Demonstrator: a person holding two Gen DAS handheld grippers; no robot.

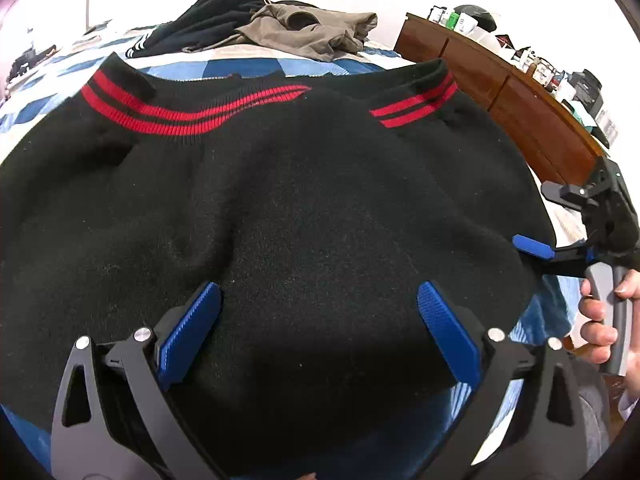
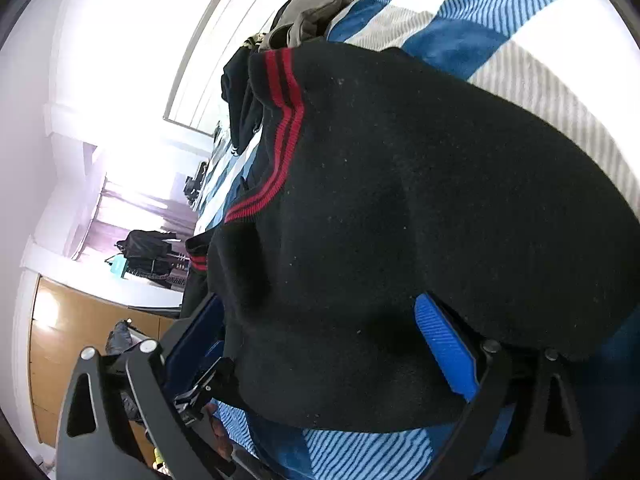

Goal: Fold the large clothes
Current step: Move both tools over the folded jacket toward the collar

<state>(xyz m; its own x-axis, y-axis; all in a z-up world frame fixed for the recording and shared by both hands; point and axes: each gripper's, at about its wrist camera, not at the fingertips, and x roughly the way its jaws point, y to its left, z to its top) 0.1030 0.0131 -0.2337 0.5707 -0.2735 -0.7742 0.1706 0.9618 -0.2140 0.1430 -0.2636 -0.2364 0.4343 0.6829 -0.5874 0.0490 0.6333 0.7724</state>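
Observation:
A large black knit sweater [image 1: 304, 200] with red double stripes lies spread on the bed, its near edge at the bed's front. My left gripper [image 1: 320, 308] is open, its blue pads on either side of the sweater's near edge. My right gripper [image 1: 536, 246] shows at the sweater's right edge, held by a hand. In the right wrist view the sweater [image 2: 420, 208] fills the frame and my right gripper [image 2: 320, 320] is open around its edge; the left finger is partly hidden behind the cloth.
The bed has a blue, white and grey striped cover [image 2: 460, 40]. A pile of dark and khaki clothes [image 1: 280, 24] lies at the far side. A wooden dresser [image 1: 500, 92] with bottles stands at the right.

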